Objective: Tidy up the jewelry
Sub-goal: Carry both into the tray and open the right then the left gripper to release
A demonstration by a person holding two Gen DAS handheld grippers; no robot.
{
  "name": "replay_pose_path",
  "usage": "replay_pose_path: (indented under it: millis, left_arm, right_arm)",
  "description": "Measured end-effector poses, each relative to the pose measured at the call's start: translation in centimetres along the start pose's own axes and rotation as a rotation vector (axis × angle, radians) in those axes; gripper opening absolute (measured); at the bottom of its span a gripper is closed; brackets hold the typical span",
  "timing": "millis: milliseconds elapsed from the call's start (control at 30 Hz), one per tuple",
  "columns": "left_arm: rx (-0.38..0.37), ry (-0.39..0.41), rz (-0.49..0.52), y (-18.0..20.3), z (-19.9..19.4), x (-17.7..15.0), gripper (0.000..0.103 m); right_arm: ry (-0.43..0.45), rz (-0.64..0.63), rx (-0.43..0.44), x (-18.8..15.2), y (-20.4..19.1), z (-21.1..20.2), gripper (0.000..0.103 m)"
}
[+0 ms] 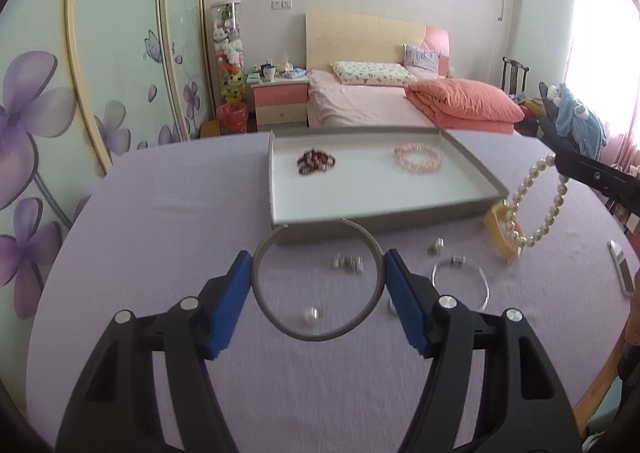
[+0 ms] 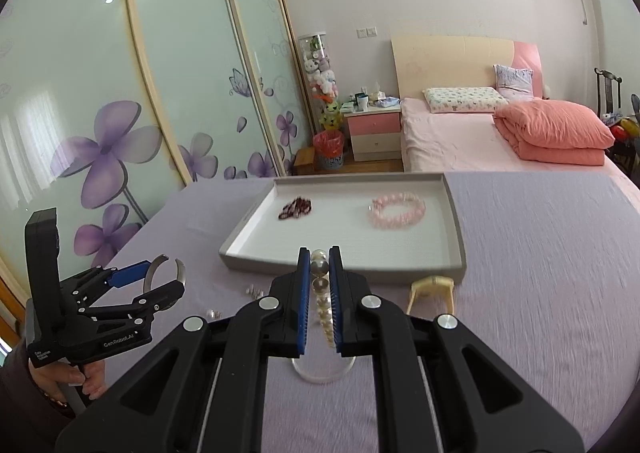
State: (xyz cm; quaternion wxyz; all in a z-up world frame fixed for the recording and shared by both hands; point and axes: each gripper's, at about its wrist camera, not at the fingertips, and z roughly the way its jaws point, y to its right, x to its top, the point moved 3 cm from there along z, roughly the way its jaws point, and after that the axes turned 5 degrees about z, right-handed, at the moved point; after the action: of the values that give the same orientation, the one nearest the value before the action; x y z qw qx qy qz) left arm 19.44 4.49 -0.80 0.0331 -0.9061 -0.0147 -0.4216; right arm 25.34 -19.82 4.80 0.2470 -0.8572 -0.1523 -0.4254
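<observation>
Two beaded bracelets lie in the shallow grey tray (image 1: 472,209); left claw (image 1: 318,285) grips a grey open bangle (image 1: 280,327), right claw (image 2: 320,285) clamps a white pearl strand (image 1: 552,213), several pieces remaining on the lilac-covered bench (image 1: 160,253)

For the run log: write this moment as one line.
left gripper: shut on grey bangle | right gripper: shut on pearl bracelet | tray: dark red bracelet, pink bracelet

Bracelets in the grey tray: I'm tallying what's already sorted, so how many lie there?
2. A dark red beaded bracelet lies bunched in the left part of the shallow grey tray; a pale pink beaded bracelet lies in the right part. Nothing appears hidden.
</observation>
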Motion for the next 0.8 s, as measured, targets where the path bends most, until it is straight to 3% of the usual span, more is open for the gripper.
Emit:
replay_pose_path:
  millis: [467, 800]
  left_arm:
    - [0.002, -0.026, 0.004, -1.1, 9.4, 7.2, 0.066]
    - [0.005, -0.048, -0.011, -1.8, 13.7, 9.7, 0.066]
  right_arm:
    - [-0.097, 0.02, -0.108, 6.2, 3.5, 11.0, 0.01]
    - [-0.186, 0.08, -0.078, 6.9, 4.9, 16.2, 0.01]
